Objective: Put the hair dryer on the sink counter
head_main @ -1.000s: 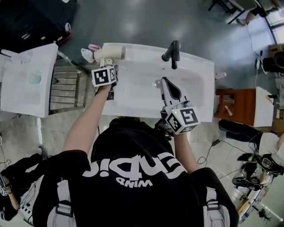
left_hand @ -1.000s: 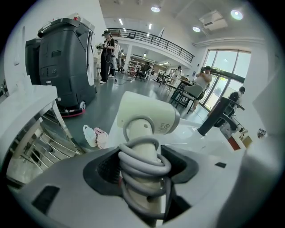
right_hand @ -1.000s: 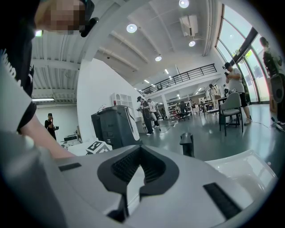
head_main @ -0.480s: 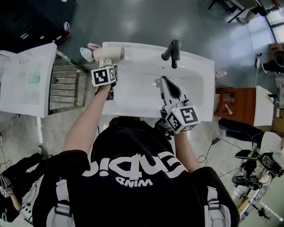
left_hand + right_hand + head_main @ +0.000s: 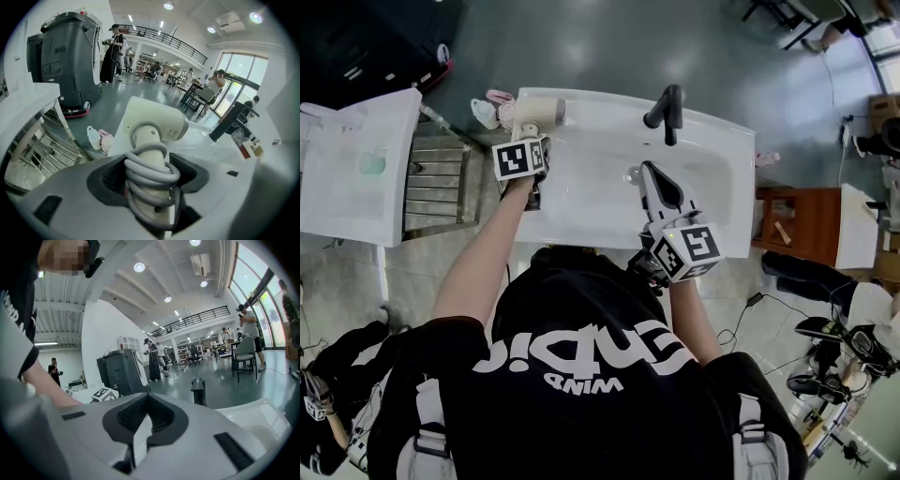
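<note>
Hair dryer (image 5: pixel 159 129) stands clamped by its handle between left tongs (image 5: pixel 149 176).

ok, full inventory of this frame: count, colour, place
dryer: 1, cream, grey cord wound round handle, counter's back left corner
counter: 1, white, centre, with basin
faucet: 1, black, back edge of counter
table: 1, white, left of counter
rack: 1, metal, between table and counter
small bags: 2, white and pink, floor by counter's left corner
machine: 1, dark grey, floor far left
wooden stand: 1, brown, right of counter
left gripper: white, fingers shut on dryer handle
right gripper: white, fingers together, empty, over basin
</note>
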`<state>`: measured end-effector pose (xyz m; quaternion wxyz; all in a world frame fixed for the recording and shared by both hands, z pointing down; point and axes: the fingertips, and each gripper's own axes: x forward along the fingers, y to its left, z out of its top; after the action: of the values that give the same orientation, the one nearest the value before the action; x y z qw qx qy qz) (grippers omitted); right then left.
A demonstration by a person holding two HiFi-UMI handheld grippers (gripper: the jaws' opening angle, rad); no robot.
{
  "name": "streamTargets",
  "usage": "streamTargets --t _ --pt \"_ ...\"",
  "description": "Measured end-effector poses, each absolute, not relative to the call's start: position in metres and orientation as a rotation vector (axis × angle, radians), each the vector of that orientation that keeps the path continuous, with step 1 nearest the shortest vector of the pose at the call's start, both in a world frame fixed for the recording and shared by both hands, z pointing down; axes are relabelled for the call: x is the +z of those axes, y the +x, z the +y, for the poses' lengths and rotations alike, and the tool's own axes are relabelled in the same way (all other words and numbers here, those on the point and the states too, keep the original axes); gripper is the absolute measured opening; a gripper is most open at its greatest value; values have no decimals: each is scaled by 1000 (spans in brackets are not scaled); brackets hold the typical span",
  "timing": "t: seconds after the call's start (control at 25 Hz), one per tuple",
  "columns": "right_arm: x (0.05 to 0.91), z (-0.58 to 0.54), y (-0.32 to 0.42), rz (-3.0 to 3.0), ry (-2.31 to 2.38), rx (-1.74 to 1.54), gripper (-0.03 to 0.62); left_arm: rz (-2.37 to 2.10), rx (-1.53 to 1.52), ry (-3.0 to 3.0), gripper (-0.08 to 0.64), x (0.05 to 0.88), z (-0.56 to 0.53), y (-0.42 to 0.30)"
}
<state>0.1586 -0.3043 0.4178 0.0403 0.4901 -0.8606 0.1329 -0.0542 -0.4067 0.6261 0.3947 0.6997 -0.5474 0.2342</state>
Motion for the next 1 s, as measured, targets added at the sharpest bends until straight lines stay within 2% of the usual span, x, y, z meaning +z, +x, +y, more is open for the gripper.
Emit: streamTargets --t 0.68,1.0 --pt "416 -305 159 -2631 1509 402 18 -1423 631 1810 285 621 -408 -54" --pt "419 -304 165 -2622 1525 407 17 -1447 675 1888 359 617 -410 -50"
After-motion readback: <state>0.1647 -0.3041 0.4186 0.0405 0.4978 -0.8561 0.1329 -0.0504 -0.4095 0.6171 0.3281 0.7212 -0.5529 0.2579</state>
